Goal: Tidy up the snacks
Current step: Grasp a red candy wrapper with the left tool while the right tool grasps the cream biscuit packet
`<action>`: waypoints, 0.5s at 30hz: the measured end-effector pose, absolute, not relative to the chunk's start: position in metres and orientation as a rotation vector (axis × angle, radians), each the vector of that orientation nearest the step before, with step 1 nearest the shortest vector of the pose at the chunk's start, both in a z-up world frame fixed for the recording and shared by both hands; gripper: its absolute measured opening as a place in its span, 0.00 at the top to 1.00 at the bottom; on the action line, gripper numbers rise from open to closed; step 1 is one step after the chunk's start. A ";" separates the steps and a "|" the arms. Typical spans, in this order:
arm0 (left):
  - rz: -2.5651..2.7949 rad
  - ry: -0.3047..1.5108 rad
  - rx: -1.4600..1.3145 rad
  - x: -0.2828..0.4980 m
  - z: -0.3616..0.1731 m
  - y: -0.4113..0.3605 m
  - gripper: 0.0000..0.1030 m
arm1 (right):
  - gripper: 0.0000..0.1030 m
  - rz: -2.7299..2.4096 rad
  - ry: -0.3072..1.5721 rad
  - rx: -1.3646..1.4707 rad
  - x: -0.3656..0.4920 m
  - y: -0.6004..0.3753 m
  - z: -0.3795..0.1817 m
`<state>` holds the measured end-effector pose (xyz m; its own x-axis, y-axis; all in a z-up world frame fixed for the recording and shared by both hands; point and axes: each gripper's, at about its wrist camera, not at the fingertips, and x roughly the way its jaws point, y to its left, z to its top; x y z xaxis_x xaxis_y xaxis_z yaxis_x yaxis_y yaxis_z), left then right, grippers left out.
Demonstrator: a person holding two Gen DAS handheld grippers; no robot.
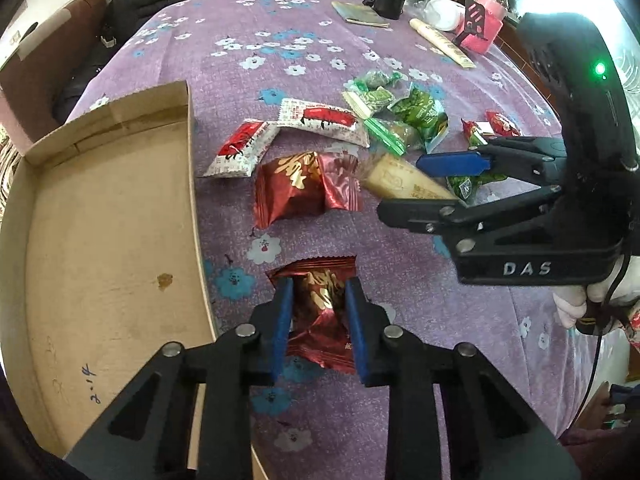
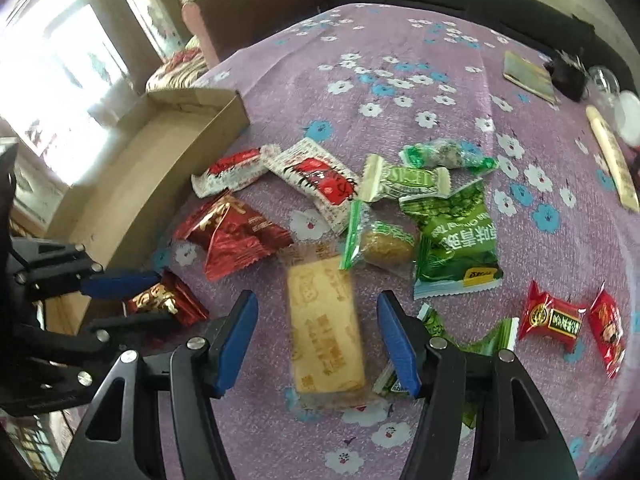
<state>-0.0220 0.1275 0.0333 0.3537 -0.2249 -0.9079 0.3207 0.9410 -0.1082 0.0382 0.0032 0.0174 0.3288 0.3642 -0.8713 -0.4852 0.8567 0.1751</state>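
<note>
My left gripper (image 1: pixel 319 282) is shut on a dark red foil snack packet (image 1: pixel 320 312); its blue pads pinch the crumpled wrapper low over the purple flowered tablecloth (image 1: pixel 240 40). A shallow cardboard box (image 1: pixel 100 220) lies just to its left. My right gripper (image 2: pixel 317 296) stands open around a tan biscuit packet (image 2: pixel 326 332), with a gap on each side of it. The left wrist view shows that gripper (image 1: pixel 400 186) from the side. A second red foil packet (image 1: pixel 292 188) and two white-and-red packets (image 1: pixel 320 118) lie between them.
Green packets (image 2: pixel 456 236) and small red sweets (image 2: pixel 552 316) are scattered to the right. At the table's far side are a book (image 1: pixel 360 14), a black object (image 1: pixel 388 4), a pink jar (image 1: pixel 486 20) and a long tan pack (image 1: pixel 442 42). A gloved hand (image 1: pixel 572 300) holds the right gripper.
</note>
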 end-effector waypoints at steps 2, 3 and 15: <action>-0.353 1.140 0.117 -0.024 0.032 0.124 0.72 | 0.40 0.550 1.100 -0.171 0.037 0.009 0.017; -0.352 1.137 0.126 -0.023 0.032 0.123 0.69 | 0.41 0.547 1.096 -0.194 0.036 0.013 0.017; -0.318 1.182 0.178 -0.025 0.020 0.109 0.84 | 0.68 0.578 1.135 -0.093 0.038 -0.014 0.019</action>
<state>-0.0252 0.1093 0.0203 0.3413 -0.1502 -0.9279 0.3350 0.9418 -0.0292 0.0378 -0.0143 0.0190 0.2931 0.3868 -0.8744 -0.4790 0.8509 0.2158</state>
